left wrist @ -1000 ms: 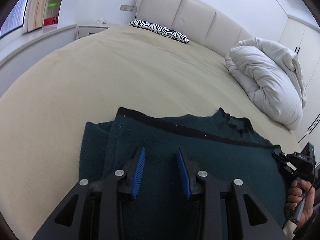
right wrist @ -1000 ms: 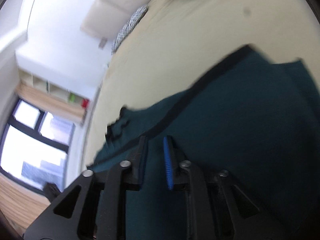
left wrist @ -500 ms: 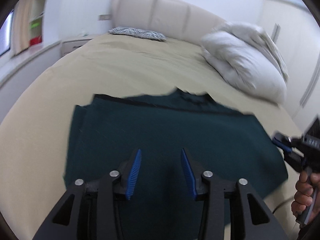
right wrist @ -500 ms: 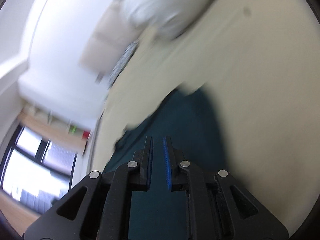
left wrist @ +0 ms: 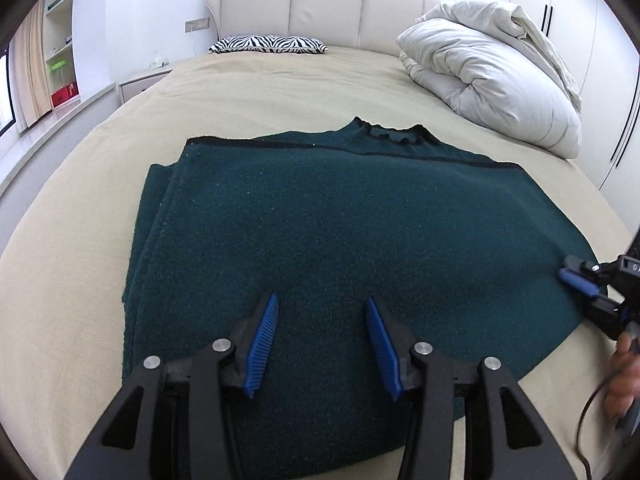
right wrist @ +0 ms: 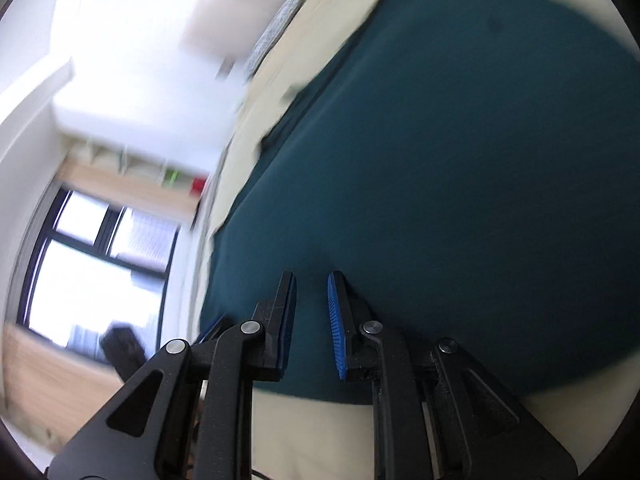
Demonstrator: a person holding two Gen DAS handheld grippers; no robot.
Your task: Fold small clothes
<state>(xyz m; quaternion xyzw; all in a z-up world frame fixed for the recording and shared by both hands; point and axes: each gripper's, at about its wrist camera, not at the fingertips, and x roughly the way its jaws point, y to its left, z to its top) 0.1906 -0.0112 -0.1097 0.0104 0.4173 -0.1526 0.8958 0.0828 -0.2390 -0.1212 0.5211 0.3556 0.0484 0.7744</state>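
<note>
Both my grippers have drawn back: left fingers point(left wrist: 264, 334) gape wide, right fingers point(right wrist: 336, 320) part narrowly, empty above the sweater point(left wrist: 340, 216).

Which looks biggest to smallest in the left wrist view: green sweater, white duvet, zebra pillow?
1. Green sweater, though it lies nearest the camera, which inflates it.
2. White duvet, bundled farther back on the bed.
3. Zebra pillow, farthest away by the headboard, so true size is unsure.

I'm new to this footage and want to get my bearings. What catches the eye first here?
A dark green sweater lies partly folded across the middle of the beige bed. The open left gripper hovers over its near edge, the right gripper at its right corner. A bundled white duvet sits far right, a zebra-print pillow by the headboard.
</note>
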